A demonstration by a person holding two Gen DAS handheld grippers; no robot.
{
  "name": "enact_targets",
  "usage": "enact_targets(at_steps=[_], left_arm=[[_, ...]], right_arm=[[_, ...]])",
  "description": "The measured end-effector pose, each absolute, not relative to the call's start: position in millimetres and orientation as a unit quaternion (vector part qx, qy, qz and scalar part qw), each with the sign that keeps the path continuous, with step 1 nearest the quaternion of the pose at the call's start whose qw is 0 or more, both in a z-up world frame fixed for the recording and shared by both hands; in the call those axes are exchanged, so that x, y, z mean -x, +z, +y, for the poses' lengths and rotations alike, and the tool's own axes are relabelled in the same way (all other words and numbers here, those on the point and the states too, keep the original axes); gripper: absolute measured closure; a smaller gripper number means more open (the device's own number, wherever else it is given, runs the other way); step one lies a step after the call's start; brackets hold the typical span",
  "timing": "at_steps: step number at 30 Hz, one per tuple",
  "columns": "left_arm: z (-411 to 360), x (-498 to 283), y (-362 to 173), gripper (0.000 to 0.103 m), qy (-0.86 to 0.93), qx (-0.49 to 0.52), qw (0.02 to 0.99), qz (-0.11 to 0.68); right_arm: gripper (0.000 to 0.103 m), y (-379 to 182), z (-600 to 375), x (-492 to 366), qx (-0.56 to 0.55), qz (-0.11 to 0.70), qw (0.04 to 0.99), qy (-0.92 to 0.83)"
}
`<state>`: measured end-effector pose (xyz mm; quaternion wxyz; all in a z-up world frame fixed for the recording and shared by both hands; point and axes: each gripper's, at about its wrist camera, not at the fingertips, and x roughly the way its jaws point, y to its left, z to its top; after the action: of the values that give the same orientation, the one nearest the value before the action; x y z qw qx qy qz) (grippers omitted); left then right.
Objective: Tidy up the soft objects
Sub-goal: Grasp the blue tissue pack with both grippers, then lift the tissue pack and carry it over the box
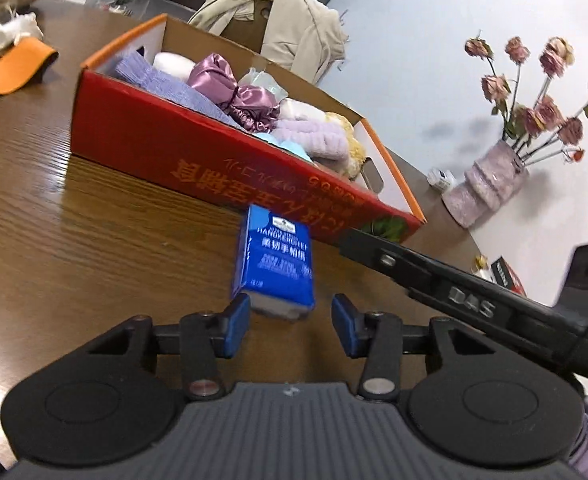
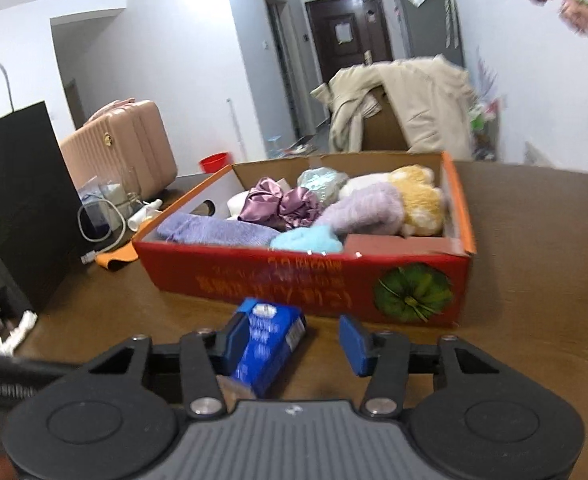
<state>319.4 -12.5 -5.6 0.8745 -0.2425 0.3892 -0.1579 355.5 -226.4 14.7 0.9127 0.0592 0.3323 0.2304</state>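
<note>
item 1: tissue pack (image 1: 274,260), blue, soft, handkerchief type. it lies on the brown table (image 1: 74,220) at centre frame in the left wrist view, just in front of the red box's near wall, not inside it. in the right wrist view the same pack sits low and left of centre, up against my right claw's left pad.

item 2: red cardboard box (image 1: 198,148), open top, upper centre of both views. contents already stowed: purple towel (image 2: 214,230), satin scrunchie or bonnet, mauve (image 2: 280,202), light blue cloth (image 2: 308,239), lilac fluffy piece (image 2: 362,208), yellow plush toy (image 2: 420,200), a pale bagged item at the back. i judge most of the sorting done.

item 3: left gripper (image 1: 290,322), lower centre. pads apart, pack's near end between them; one pad looks close to it, no clamp.

item 4: right gripper (image 2: 294,344), lower centre. pads wide apart, pack beside the left pad only, nothing held. its black arm crosses the right side of the left wrist view.

outstanding, by my estimate: the tissue pack is the one soft thing i can see outside the box; it needs gripping and placing in. free room shows at the box's near right corner.

other: vase of dried roses (image 1: 490,184), right of frame; beige coat on chair (image 2: 406,104), behind the box.
</note>
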Motion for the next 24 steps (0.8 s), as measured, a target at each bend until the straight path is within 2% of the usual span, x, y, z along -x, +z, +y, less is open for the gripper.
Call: enact_targets(at_steps=[3,5,8,10,13,24], left_arm=[[-15.3,-331.3,-14.1,0.058,-0.144,0.247,0.87,0.401],[-13.1,-337.7,-20.1,0.066,-0.135,0.25,0.869,0.406],[-2.9,-341.9,-23.7,0.07,-0.134,0.264,0.866,0.403],[3.6,-343.8,-24.0,0.071,-0.126,0.271,0.867,0.398],[10.0,-345.8,-23.3,0.074,-0.109,0.273,0.877,0.381],[17.9,-348.9,-27.7,0.074,-0.104,0.281,0.882,0.365]], right_arm=[[0.061,2.8,-219.8,-379.2,-0.074,0.347,0.901,0.248],[0.064,-5.6,-215.4,-391.2,-0.083,0.357,0.894,0.259],[0.068,-16.0,-210.5,-402.6,-0.093,0.366,0.886,0.269],[0.076,-18.4,-211.2,-401.4,-0.095,0.366,0.886,0.268],[0.084,-16.7,-214.9,-392.4,-0.102,0.369,0.884,0.267],[0.082,-19.8,-220.2,-363.6,-0.135,0.377,0.869,0.291]])
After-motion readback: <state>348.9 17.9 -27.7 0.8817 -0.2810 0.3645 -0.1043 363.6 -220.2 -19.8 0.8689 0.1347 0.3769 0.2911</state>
